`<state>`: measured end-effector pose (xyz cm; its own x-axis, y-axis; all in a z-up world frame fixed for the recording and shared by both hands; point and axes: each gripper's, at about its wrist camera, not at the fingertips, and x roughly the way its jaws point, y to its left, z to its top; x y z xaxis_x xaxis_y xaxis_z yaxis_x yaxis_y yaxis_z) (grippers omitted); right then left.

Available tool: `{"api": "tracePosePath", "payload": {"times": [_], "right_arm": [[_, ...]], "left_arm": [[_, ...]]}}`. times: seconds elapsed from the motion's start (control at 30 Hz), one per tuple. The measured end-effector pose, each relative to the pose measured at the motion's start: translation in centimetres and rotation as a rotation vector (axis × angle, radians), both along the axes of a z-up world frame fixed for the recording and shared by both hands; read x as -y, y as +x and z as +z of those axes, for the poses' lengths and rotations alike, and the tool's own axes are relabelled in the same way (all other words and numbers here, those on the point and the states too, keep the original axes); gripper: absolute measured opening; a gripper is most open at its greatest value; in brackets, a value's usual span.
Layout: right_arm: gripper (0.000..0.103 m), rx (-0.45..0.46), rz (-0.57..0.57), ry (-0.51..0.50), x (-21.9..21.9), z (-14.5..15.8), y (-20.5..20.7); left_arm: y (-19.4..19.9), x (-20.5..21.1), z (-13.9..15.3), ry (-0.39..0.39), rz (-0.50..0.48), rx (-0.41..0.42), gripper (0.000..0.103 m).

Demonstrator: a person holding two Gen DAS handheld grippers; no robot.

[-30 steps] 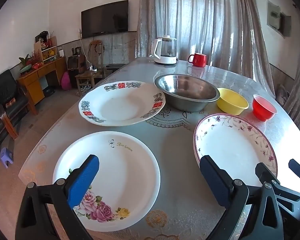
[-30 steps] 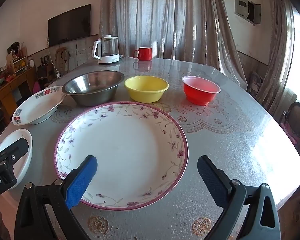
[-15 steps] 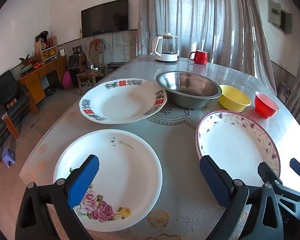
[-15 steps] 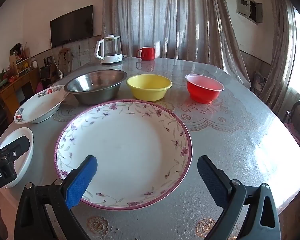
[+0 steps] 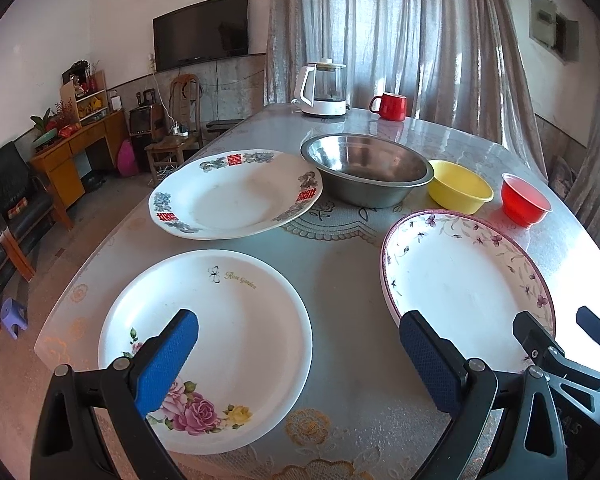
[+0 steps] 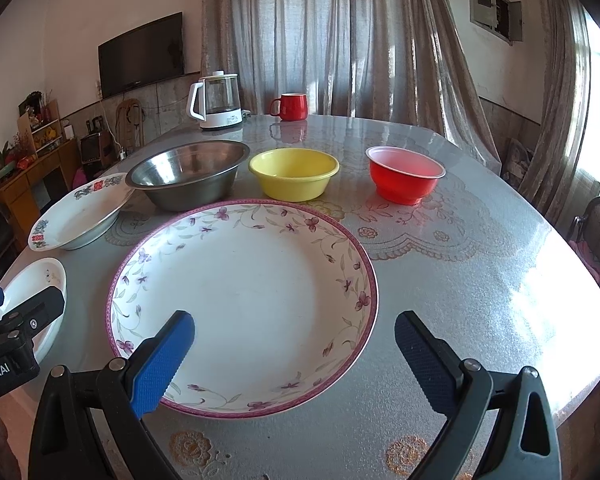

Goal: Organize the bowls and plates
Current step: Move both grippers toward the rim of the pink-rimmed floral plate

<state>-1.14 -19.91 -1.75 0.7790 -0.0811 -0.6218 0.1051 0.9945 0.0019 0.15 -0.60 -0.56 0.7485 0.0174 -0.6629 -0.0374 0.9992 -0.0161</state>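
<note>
As both tongs hover agape, plates unmoved.

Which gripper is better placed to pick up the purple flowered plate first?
Right. The right gripper is open and hangs over the near rim of the purple flowered plate, while the left gripper sits over the rose plate.

Both wrist views low, near table [image 5: 340,280], facing curtains [image 6: 320,40]; share bowls.
</note>
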Motion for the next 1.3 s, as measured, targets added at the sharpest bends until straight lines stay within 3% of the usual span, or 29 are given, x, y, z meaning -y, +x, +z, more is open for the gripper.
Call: {"api": "tracePosePath", "payload": {"times": [0.83, 1.3], "right_arm": [[0.102, 0.015, -0.015, 0.011, 1.1, 0.7, -0.3], [0.102, 0.016, -0.013, 0.025, 1.7, 0.9, -0.3]], "left_arm": [[-0.4, 1.0, 0.5, 0.002, -0.038, 0.009, 0.101], [-0.5, 2.3, 0.4, 0.000, -0.112, -0.002, 0.101]]}}
